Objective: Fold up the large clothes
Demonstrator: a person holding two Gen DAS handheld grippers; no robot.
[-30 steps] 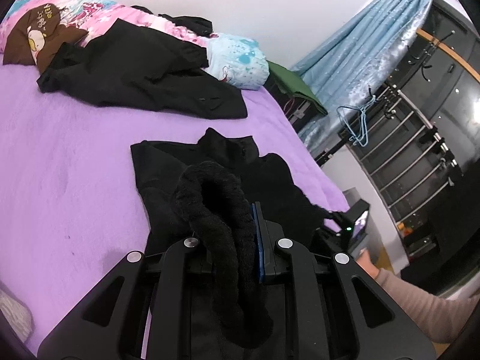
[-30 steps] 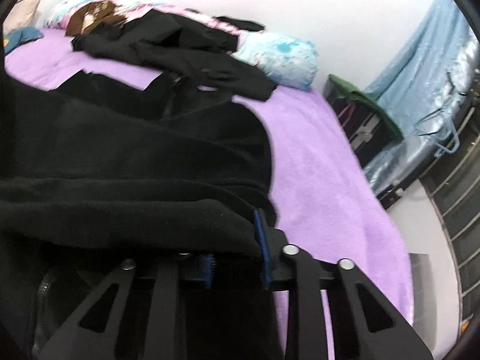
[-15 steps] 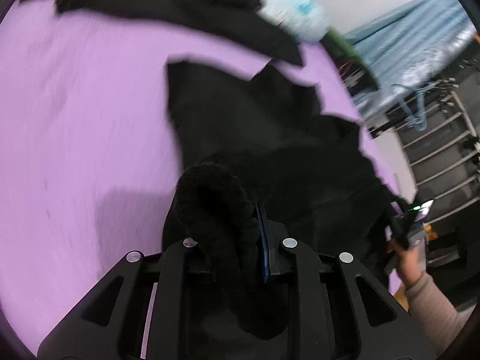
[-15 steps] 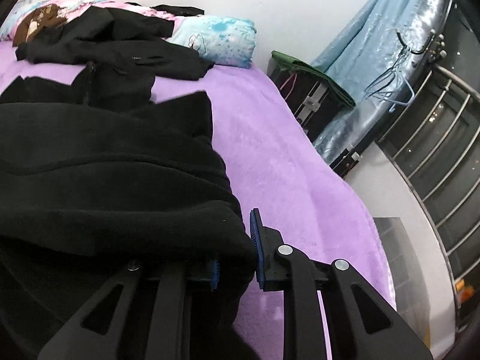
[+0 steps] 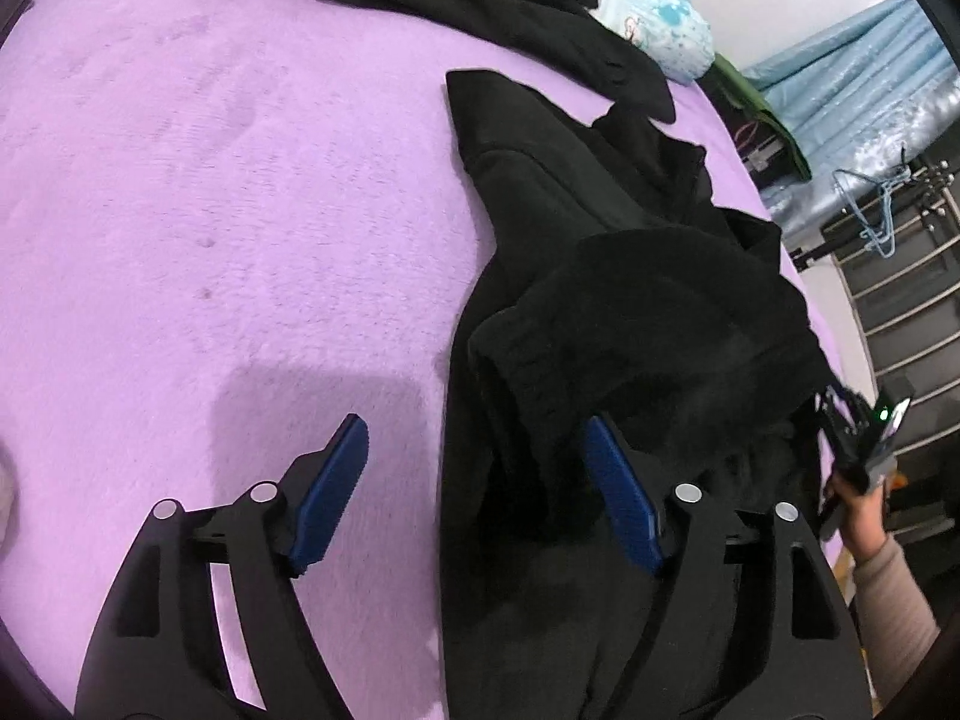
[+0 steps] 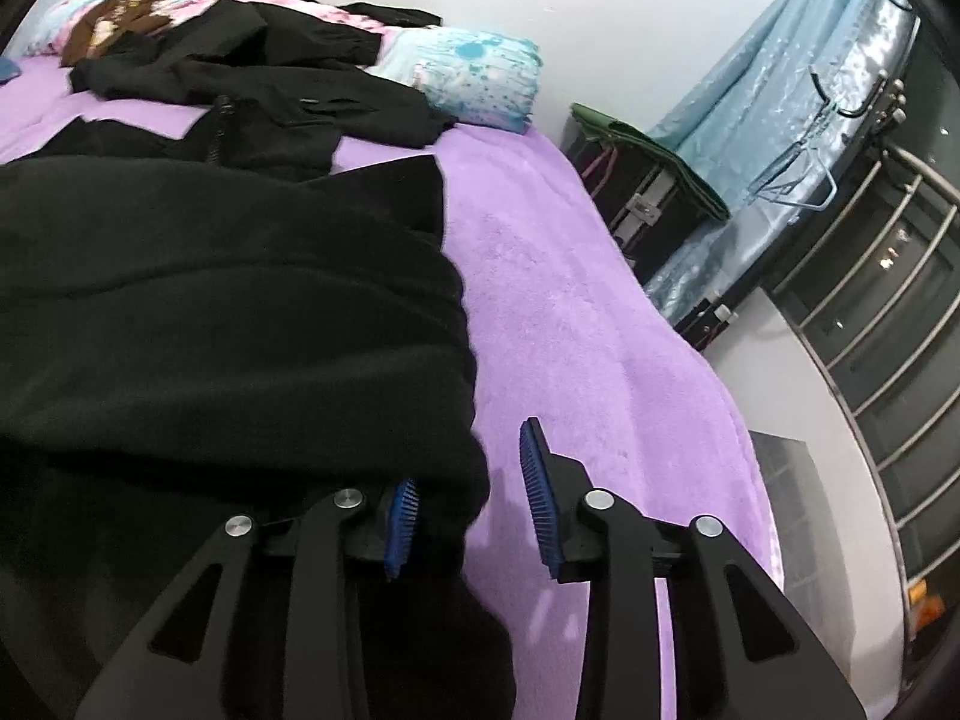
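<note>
The black fleece garment [image 5: 630, 312] lies on the purple blanket [image 5: 240, 210], spread lengthwise away from the cameras, with one flat corner reaching toward the head of the bed and a thick doubled-over fold bunched at the near end. In the left wrist view that rolled fold sits on top of the flatter layer and comes down to the right-hand pad of the left gripper [image 5: 474, 486]; the cloth lies against that pad and covers the finger behind it, while the other pad stands well off to the side over bare blanket. The jaws of this gripper are spread wide, with nothing pinched between them.

In the right wrist view the same garment [image 6: 228, 324] fills the left half of the picture. Its rounded edge droops over the left-hand pad of the right gripper [image 6: 471, 501] and partly hides it. The other pad is clear of the cloth, above the blanket [image 6: 576, 312]. These jaws too stand apart, the fabric resting against one side only rather than being clamped.

Farther up the bed, a second heap of dark clothes [image 6: 252, 78] lies loosely across the blanket, just beside a light blue patterned pillow [image 6: 474, 75]. Beyond the bed's far side stand a dark box with a green cover [image 6: 648, 180], a pale blue curtain [image 6: 780, 96] and metal railings [image 6: 888, 312].
</note>
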